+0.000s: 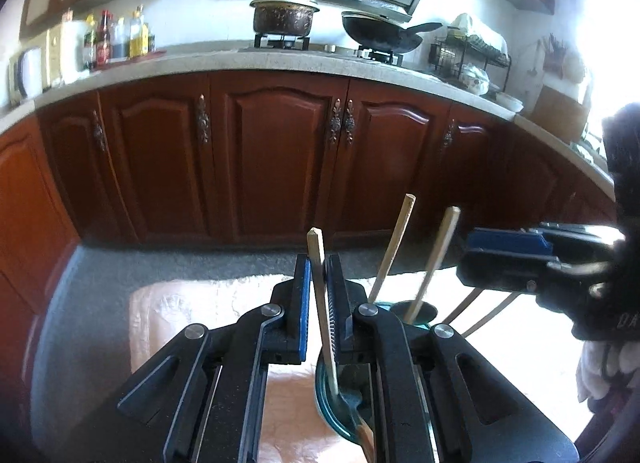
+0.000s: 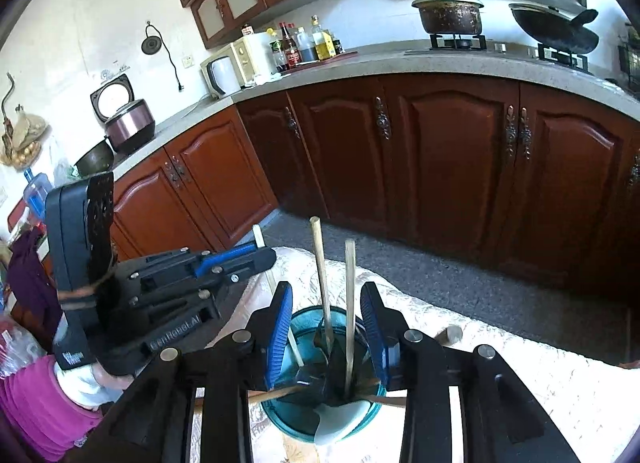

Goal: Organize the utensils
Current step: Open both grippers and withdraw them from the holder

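Note:
A teal glass cup [image 2: 312, 419] stands on a pale patterned tablecloth [image 2: 500, 359] and holds several wooden chopsticks. My left gripper [image 1: 319, 287] has its jaws nearly closed around one upright chopstick [image 1: 320, 295] whose lower end is in the cup [image 1: 332, 411]; a thin gap shows on the left side. Two more chopsticks [image 1: 394, 247] lean in the cup behind it. My right gripper [image 2: 326, 327] is open, its blue pads on either side of the cup, with two chopsticks [image 2: 322, 283] standing between them. The left gripper also shows in the right wrist view [image 2: 256, 255].
The tablecloth [image 1: 180, 311] covers a table above a grey floor [image 1: 100, 275]. Dark red kitchen cabinets [image 1: 280, 151] run behind, under a counter with bottles [image 1: 116, 37], a pot [image 1: 284, 17] and a wok [image 1: 384, 33]. A person in pink [image 2: 36, 411] is at left.

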